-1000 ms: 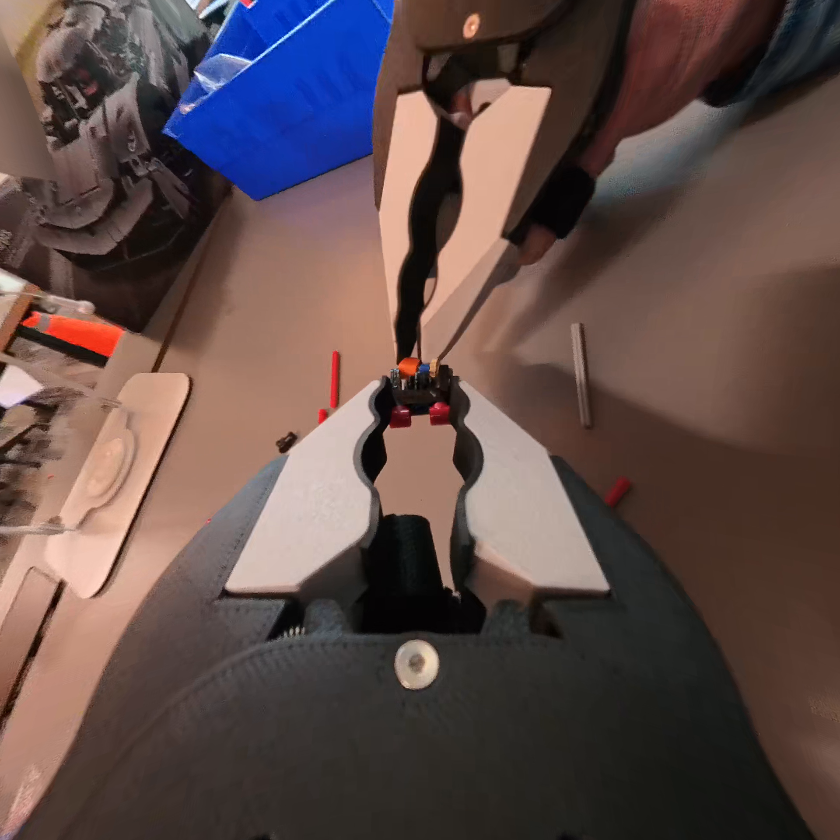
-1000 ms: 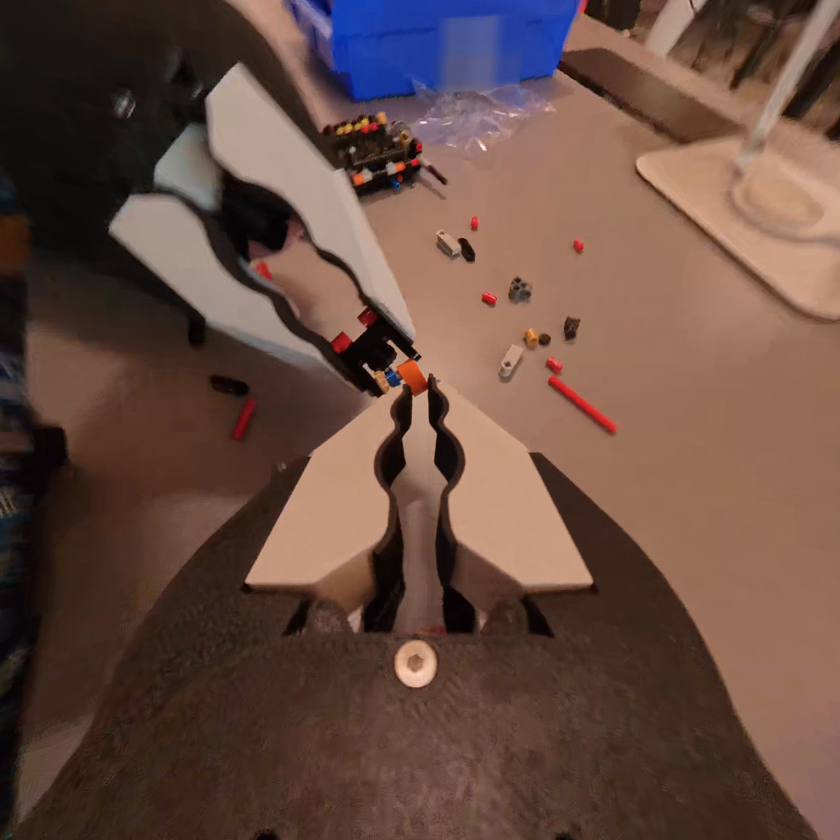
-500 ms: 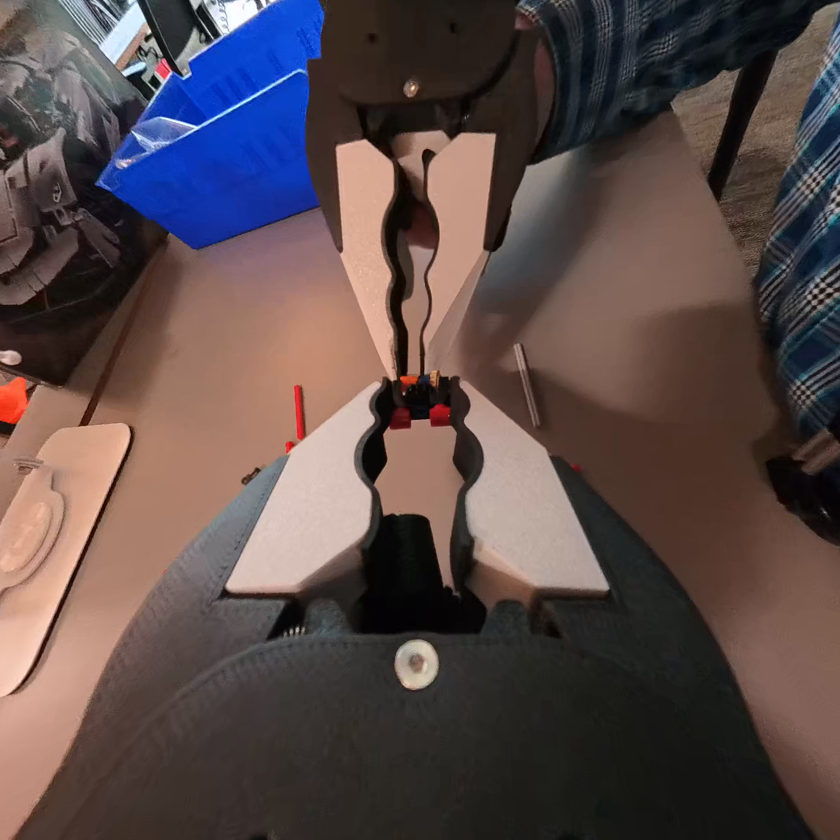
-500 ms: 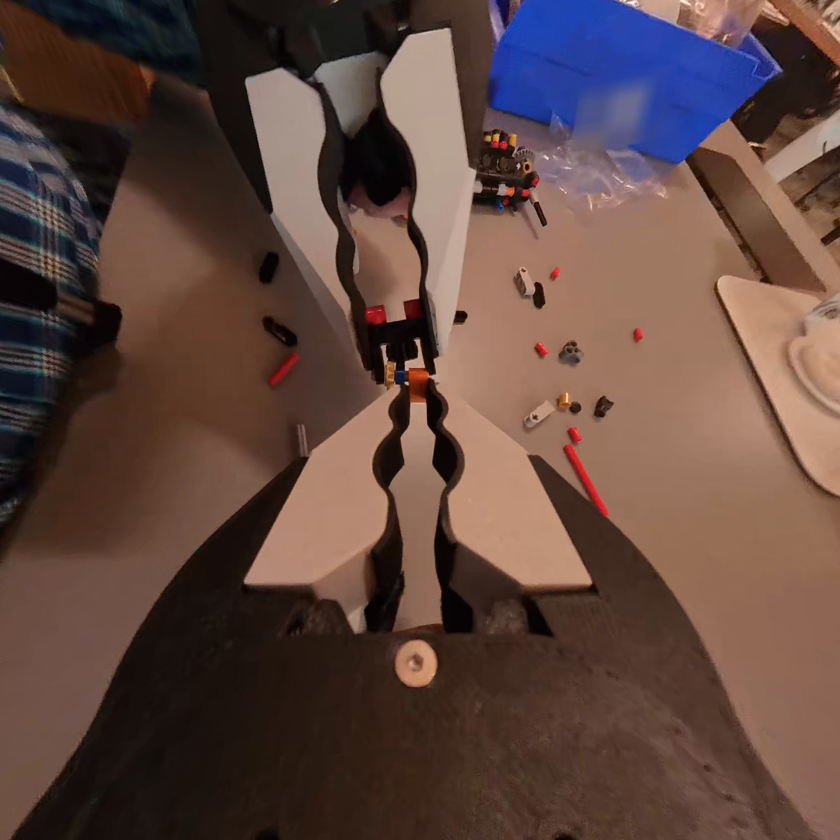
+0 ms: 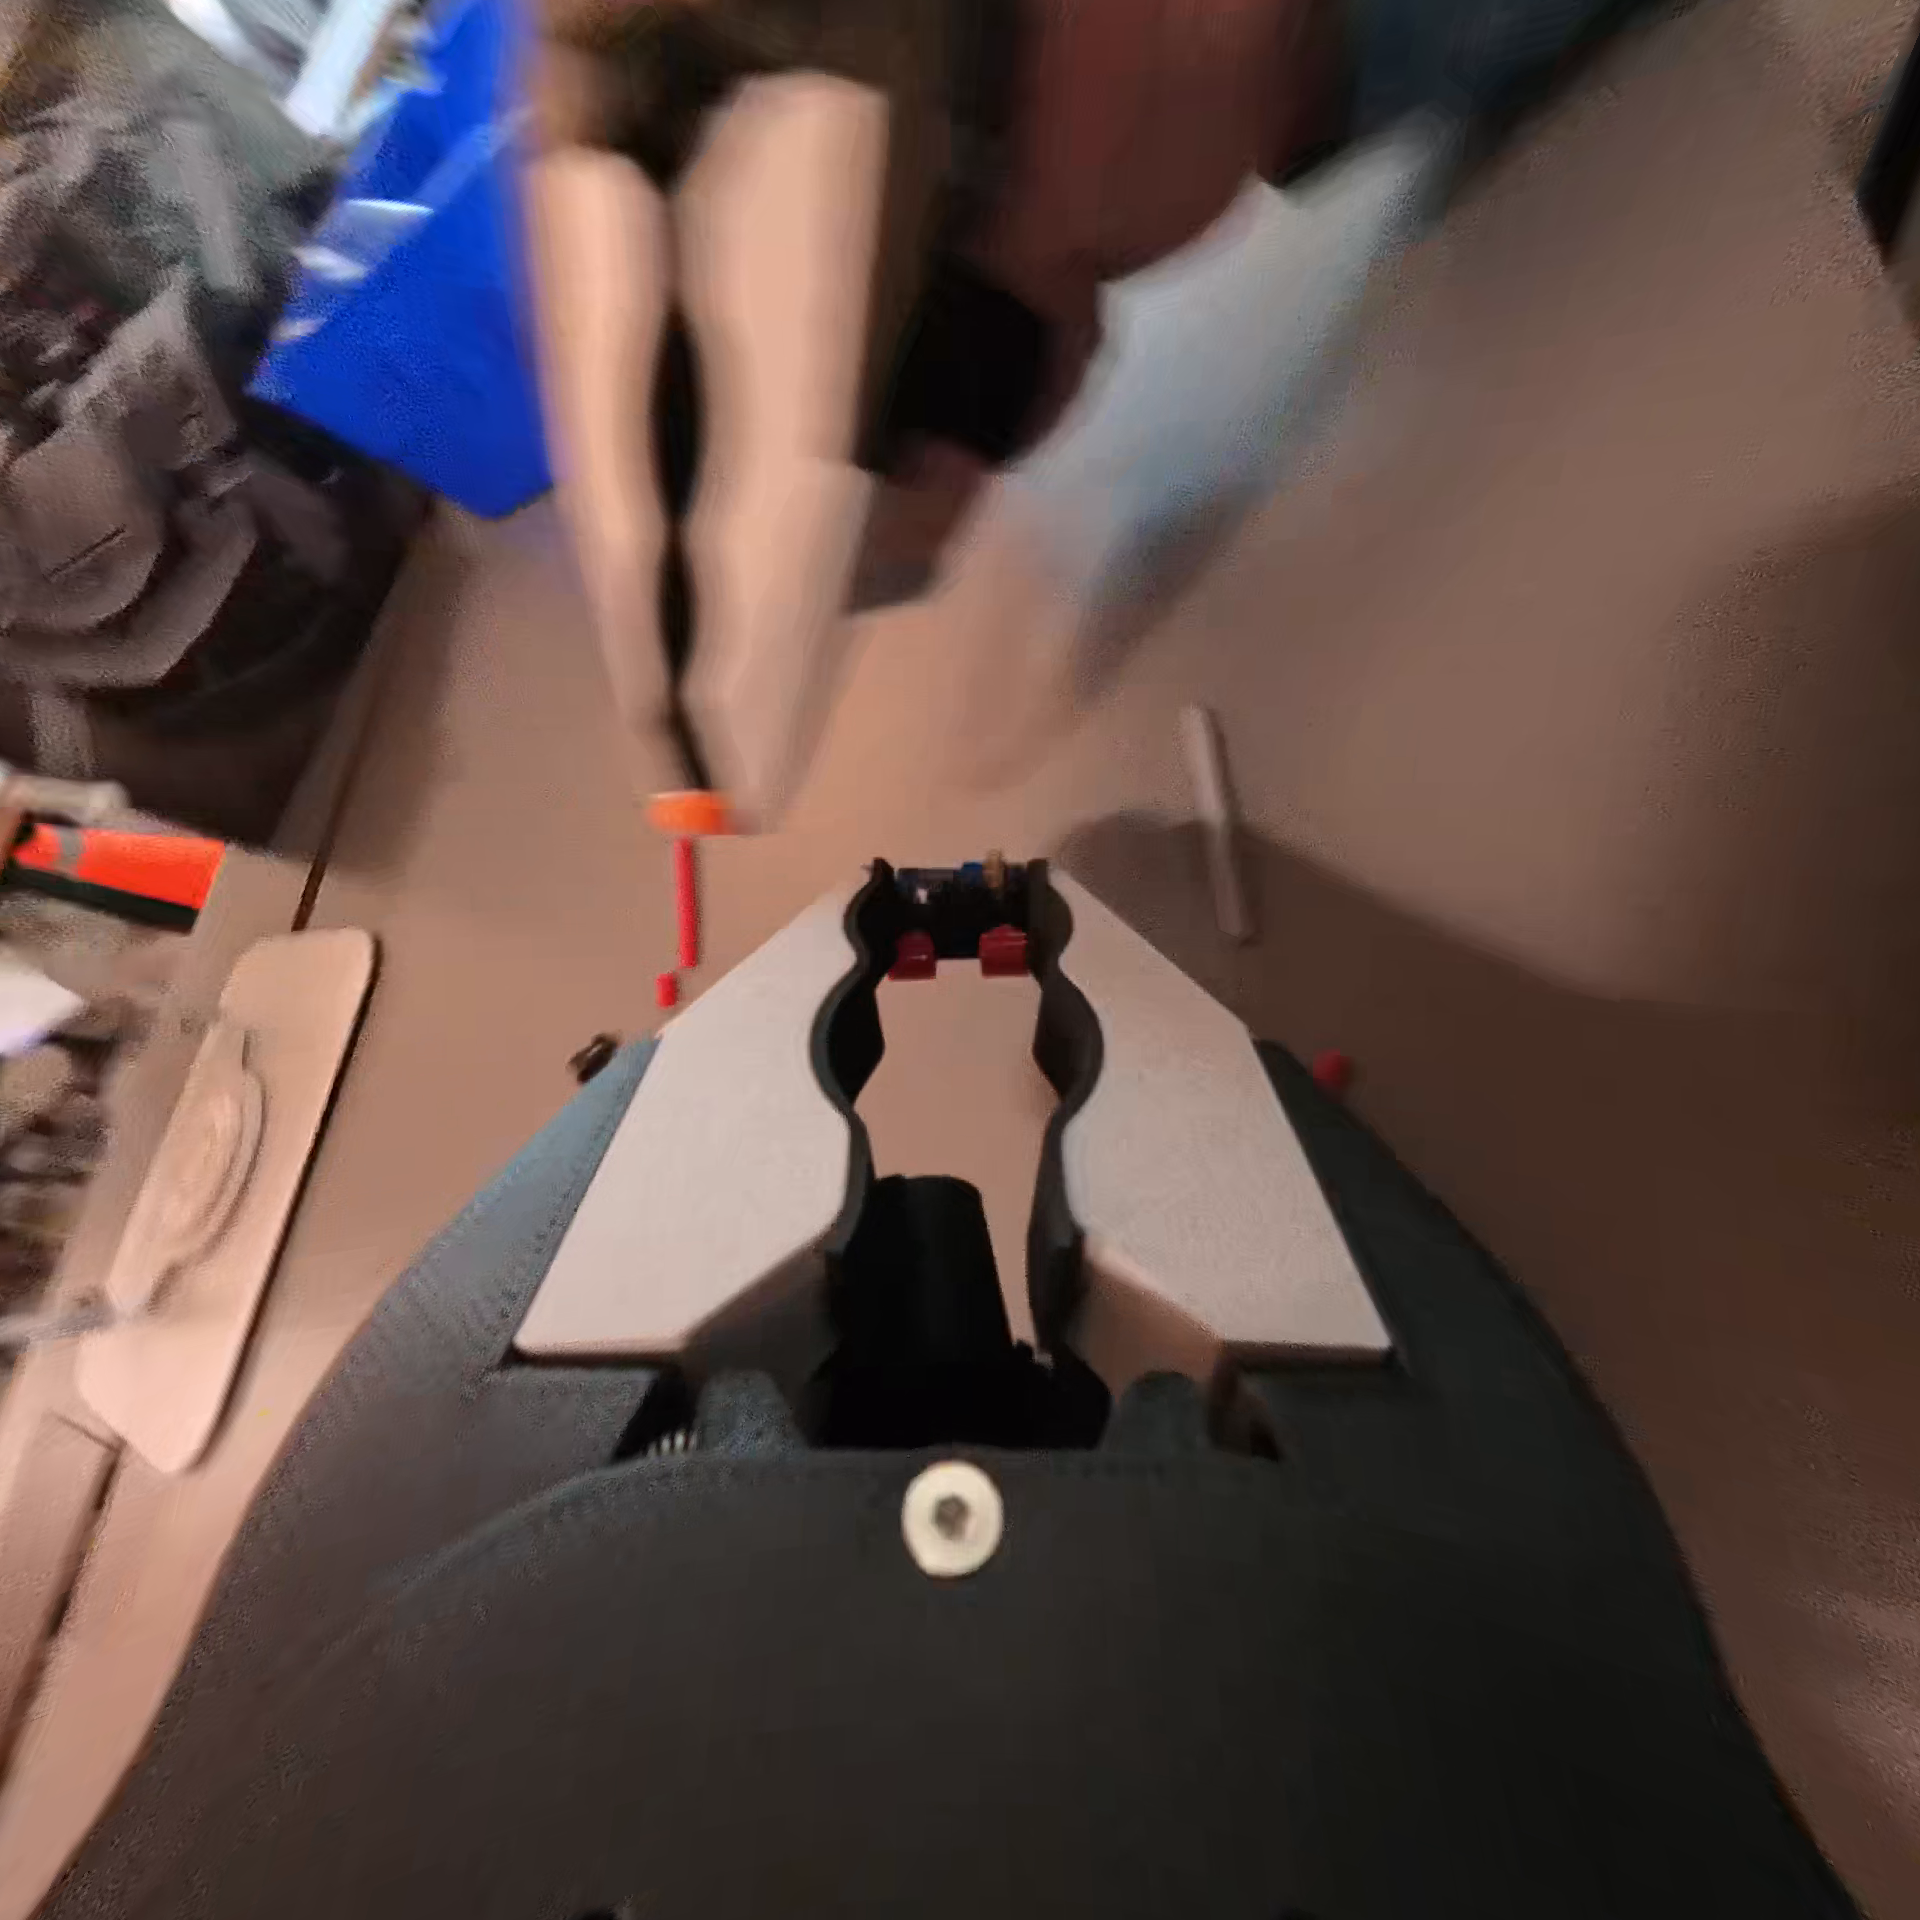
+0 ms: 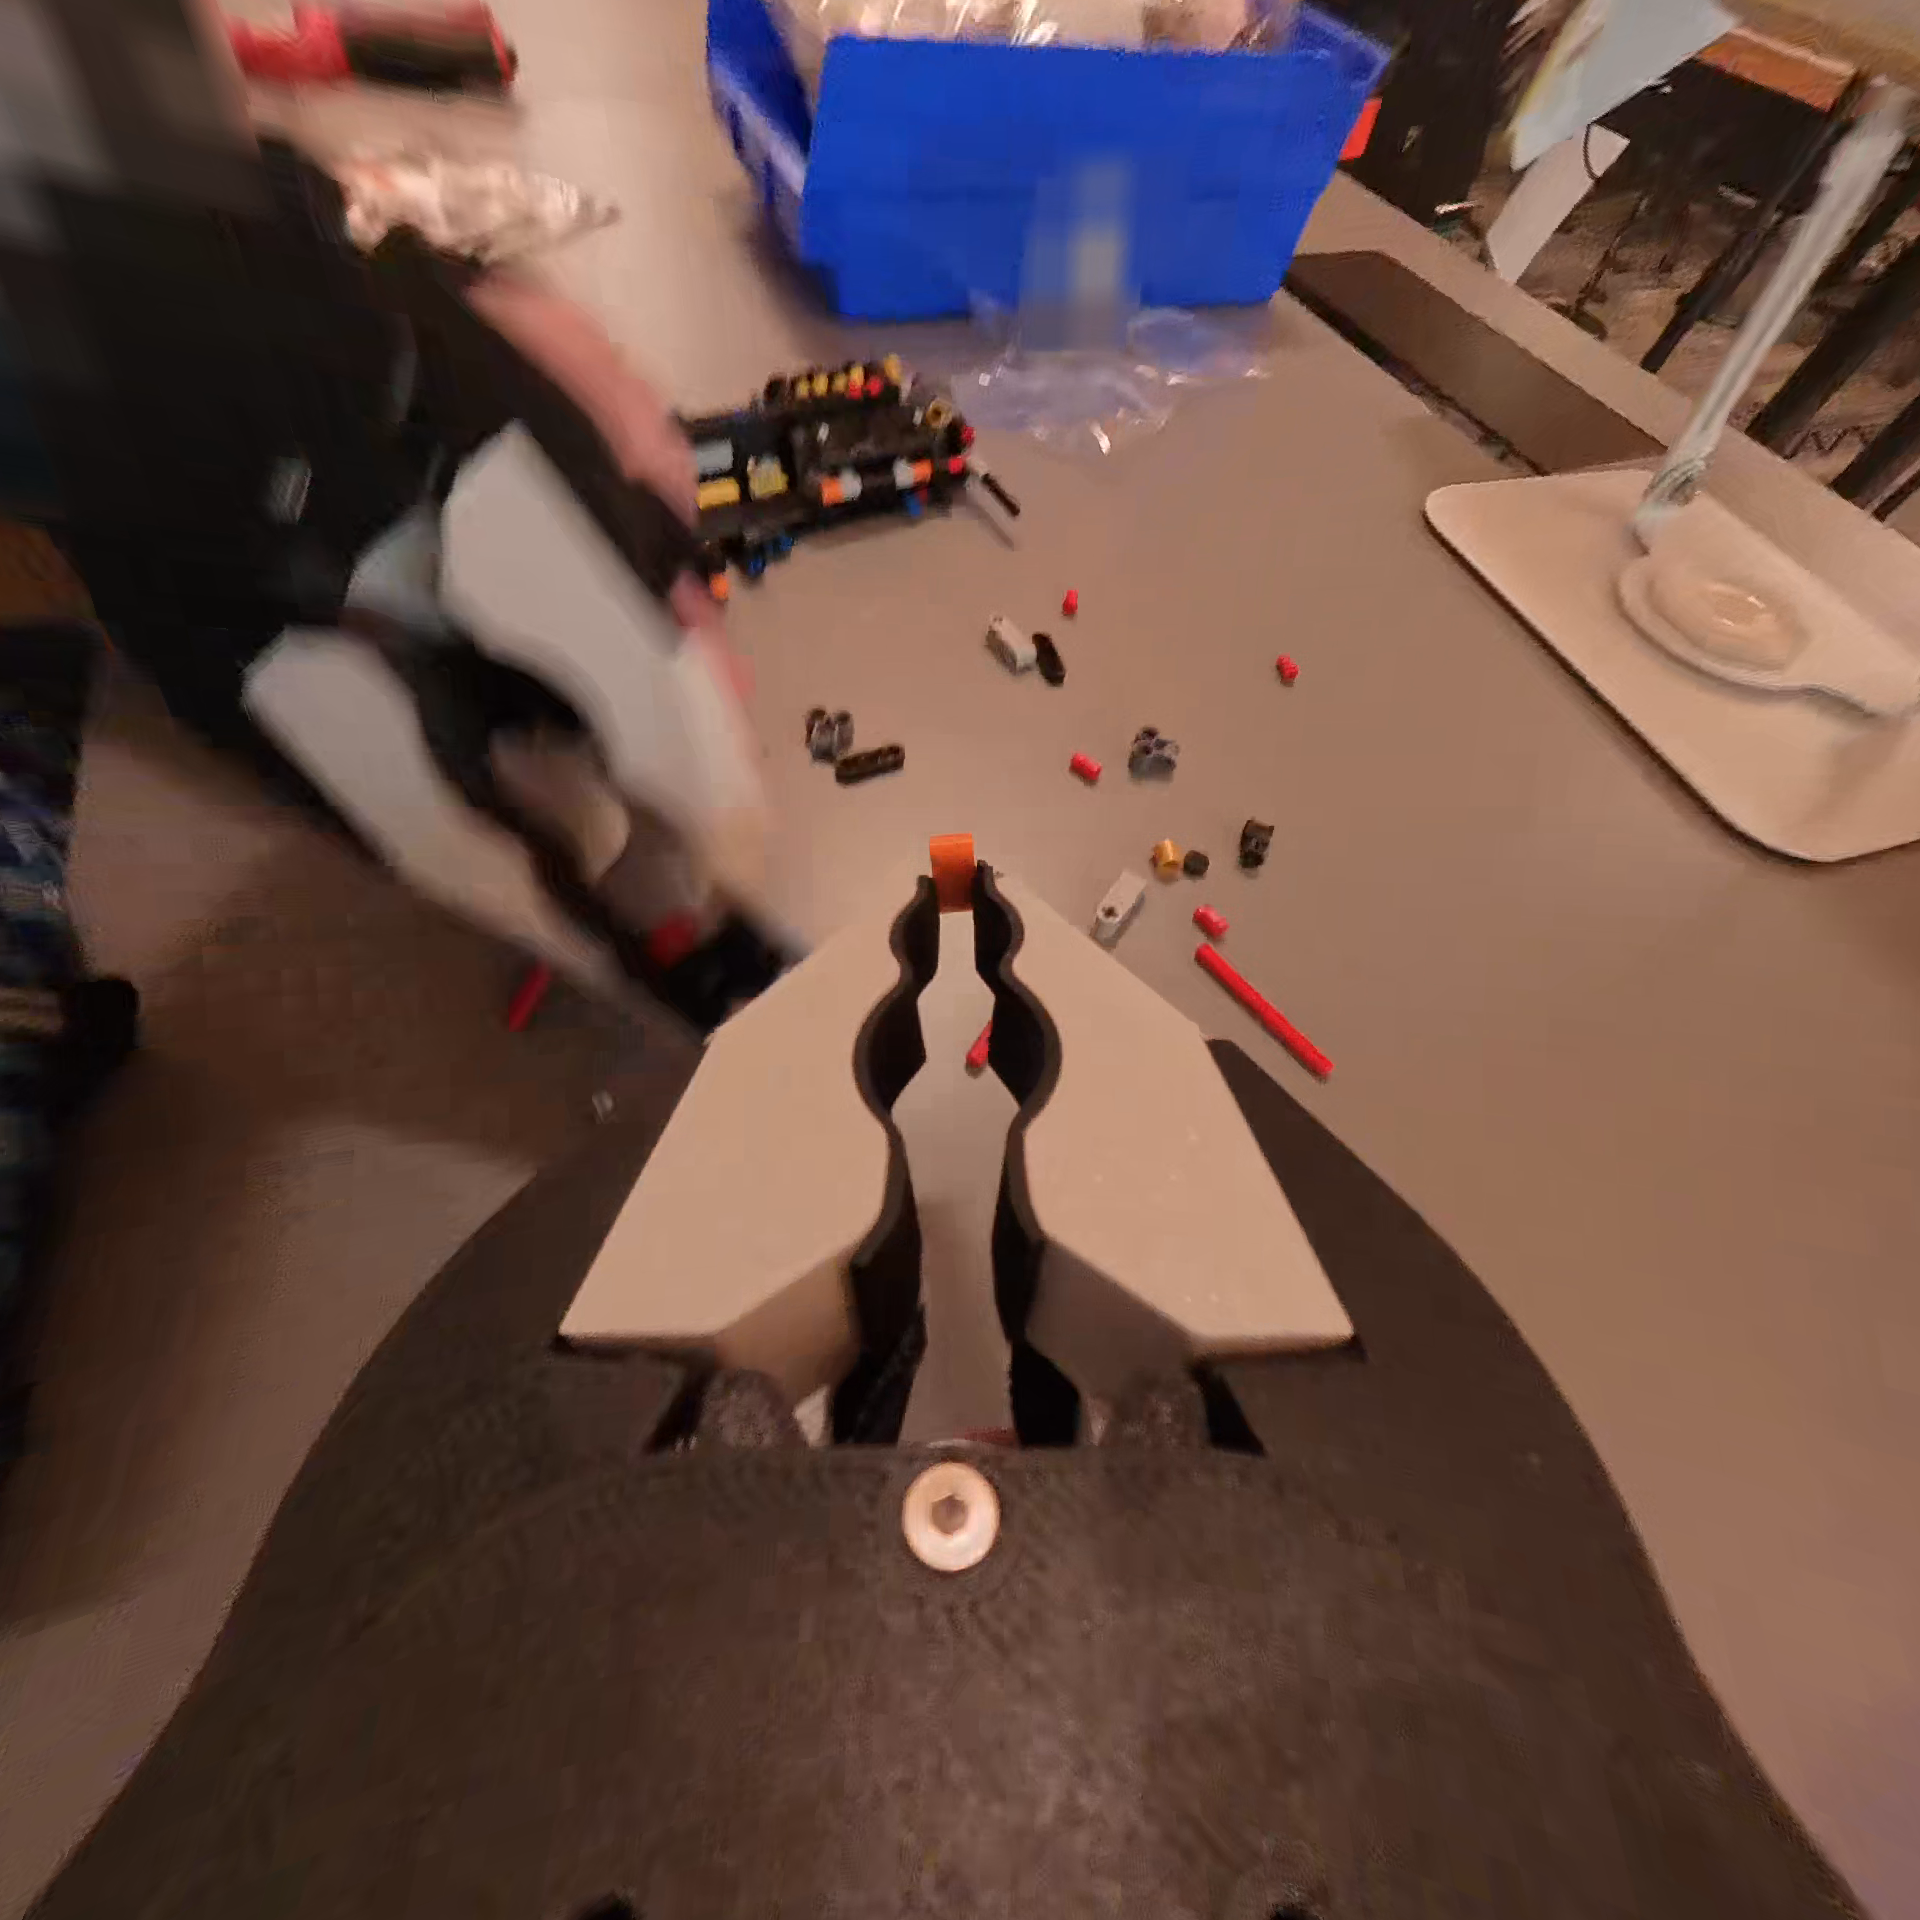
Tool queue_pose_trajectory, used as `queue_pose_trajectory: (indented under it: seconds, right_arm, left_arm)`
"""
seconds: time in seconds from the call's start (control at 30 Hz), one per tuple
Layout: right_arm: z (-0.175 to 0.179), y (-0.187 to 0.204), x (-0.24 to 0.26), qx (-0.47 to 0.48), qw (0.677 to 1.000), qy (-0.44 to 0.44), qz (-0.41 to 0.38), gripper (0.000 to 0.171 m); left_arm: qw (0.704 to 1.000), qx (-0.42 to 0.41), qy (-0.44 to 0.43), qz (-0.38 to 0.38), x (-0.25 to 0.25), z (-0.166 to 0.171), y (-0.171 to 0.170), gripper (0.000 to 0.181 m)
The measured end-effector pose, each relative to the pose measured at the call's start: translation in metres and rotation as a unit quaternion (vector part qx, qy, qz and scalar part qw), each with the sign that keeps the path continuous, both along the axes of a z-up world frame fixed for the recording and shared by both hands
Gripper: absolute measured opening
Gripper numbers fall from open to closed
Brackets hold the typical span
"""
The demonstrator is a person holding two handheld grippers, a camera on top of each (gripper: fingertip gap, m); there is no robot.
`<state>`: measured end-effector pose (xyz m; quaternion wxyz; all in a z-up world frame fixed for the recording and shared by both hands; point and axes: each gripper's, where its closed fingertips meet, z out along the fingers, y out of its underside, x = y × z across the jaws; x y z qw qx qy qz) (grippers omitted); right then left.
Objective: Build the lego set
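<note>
Your left gripper point(image 5: 961, 891) clamps the small black assembly point(image 5: 958, 914) with 2 red pins above the table point(image 6: 1455, 1039). Your right gripper point(image 6: 951, 883) pinches the orange piece point(image 6: 950, 857), apart from it.

On the table point(image 6: 1558, 1195): larger lego assembly point(image 6: 826, 462) at the far side, bin point(image 6: 1049, 177) behind it, plastic bag point(image 6: 1101, 384) between — loose pieces point(image 6: 1148, 753) scattered nearer, long axle point(image 6: 1262, 1008) nearest, lamp base point(image 6: 1704, 644) far right.

Orange piece point(image 6: 950, 871) between closed fingers point(image 6: 1049, 997)
</note>
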<state>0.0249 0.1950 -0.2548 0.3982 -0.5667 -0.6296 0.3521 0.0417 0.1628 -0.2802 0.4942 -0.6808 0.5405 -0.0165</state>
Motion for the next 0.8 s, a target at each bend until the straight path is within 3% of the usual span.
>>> queue_pose_trajectory:
  seconds: [0.07,0.2,0.33,0.43,0.57,0.8]
  right_arm:
    - [-0.013,-0.004,0.003,-0.022,0.999,-0.023,0.013,0.003]
    - [-0.022,-0.001,0.017,-0.014,0.997,-0.067,0.024,0.004]
    - [-0.05,-0.011,0.032,-0.006,0.988,-0.147,0.056,0.005]
    - [-0.064,-0.015,0.035,0.004,0.983,-0.175,0.062,0.017]
    - [-0.058,-0.014,0.034,-0.005,0.986,-0.157,0.059,0.027]
    - [-0.006,-0.034,0.024,-0.001,0.996,-0.038,0.084,0.028]
  left_arm:
    - [1.0,0.007,-0.026,0.016,-0.013,0.022,0.006,0.024]
    - [0.999,-0.019,-0.031,0.028,-0.017,0.01,0.001,0.024]
    - [0.994,-0.044,-0.09,0.044,-0.02,0.013,0.001,0.025]
    - [0.993,-0.047,-0.098,0.044,-0.021,0.011,0.0,0.025]
    - [0.991,-0.052,-0.118,0.046,-0.022,0.012,0.0,0.025]
    - [0.976,-0.078,-0.203,0.024,-0.01,0.032,-0.004,0.024]
